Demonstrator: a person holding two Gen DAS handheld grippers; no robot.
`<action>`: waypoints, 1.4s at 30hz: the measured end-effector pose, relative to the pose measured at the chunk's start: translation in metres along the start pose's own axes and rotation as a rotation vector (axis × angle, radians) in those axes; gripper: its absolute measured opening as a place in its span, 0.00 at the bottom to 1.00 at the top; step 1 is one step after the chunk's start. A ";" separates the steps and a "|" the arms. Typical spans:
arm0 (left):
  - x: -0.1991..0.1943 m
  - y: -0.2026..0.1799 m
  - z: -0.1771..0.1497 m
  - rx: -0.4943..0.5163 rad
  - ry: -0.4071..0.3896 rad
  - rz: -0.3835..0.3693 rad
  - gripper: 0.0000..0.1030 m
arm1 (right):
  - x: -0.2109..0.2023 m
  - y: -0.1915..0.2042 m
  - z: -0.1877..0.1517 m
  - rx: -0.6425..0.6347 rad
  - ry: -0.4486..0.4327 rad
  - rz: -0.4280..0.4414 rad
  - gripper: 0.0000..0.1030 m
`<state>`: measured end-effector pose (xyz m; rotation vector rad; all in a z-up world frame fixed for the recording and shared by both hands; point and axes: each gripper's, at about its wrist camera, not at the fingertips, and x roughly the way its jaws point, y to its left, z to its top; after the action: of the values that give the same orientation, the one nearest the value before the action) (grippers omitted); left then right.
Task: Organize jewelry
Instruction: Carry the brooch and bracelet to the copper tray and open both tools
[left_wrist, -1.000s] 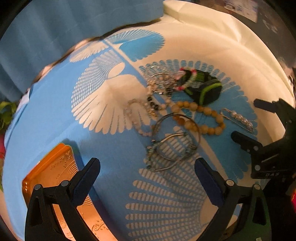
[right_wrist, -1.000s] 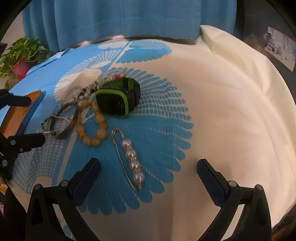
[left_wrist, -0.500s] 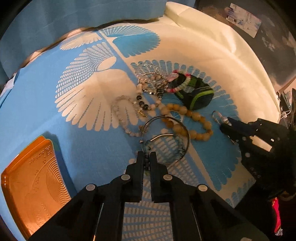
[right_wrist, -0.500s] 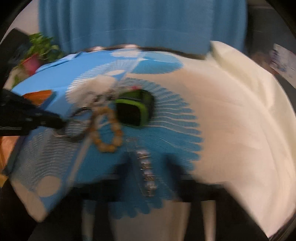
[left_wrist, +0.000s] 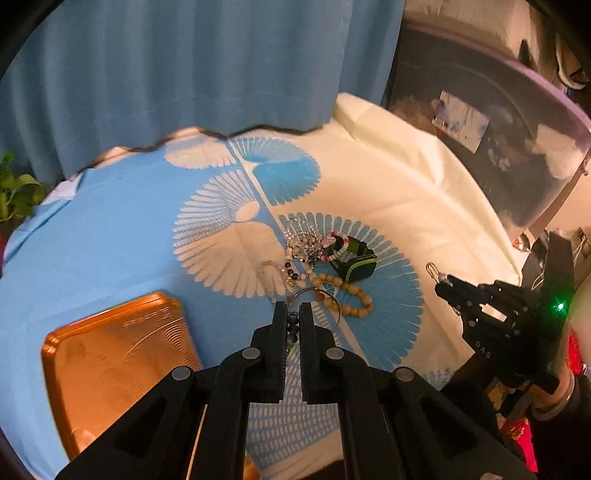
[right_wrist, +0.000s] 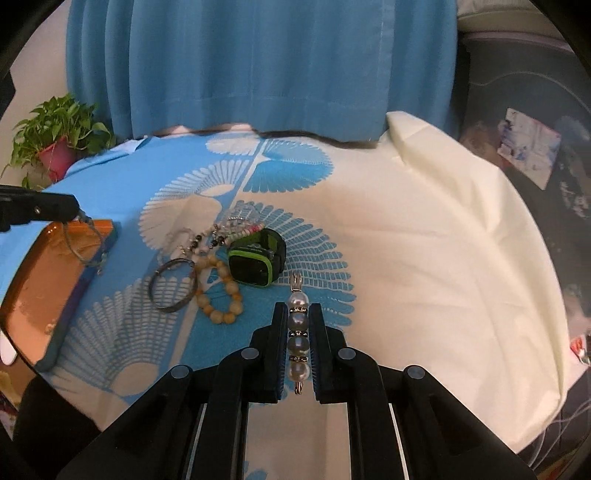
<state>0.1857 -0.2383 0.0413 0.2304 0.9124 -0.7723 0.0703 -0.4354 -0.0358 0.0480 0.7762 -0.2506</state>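
My left gripper is shut on a beaded wire bracelet and holds it in the air; in the right wrist view the bracelet hangs from the left gripper over the copper tray. My right gripper is shut on a pearl pin, lifted off the cloth; it also shows in the left wrist view. On the cloth lie a silver bangle, a wooden bead bracelet, a green-edged black watch and several thin bead strands.
The copper tray lies at the left on the blue and cream patterned cloth. A blue curtain hangs behind the table. A potted plant stands at the far left. Dark clutter sits at the right.
Both grippers went from open to shut. The left took the beaded wire bracelet and lifted it toward the tray. The right closed on the pearl pin and raised it.
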 end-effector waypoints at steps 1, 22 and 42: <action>-0.006 0.002 -0.002 -0.008 -0.006 0.003 0.03 | -0.005 0.001 -0.001 0.001 -0.002 0.002 0.11; -0.141 0.014 -0.153 -0.122 -0.078 0.189 0.03 | -0.131 0.121 -0.078 -0.086 0.044 0.171 0.11; -0.171 0.040 -0.198 -0.175 -0.108 0.168 0.03 | -0.162 0.208 -0.089 -0.265 0.063 0.218 0.11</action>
<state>0.0263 -0.0272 0.0488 0.1083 0.8411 -0.5406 -0.0515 -0.1890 0.0037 -0.1097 0.8540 0.0621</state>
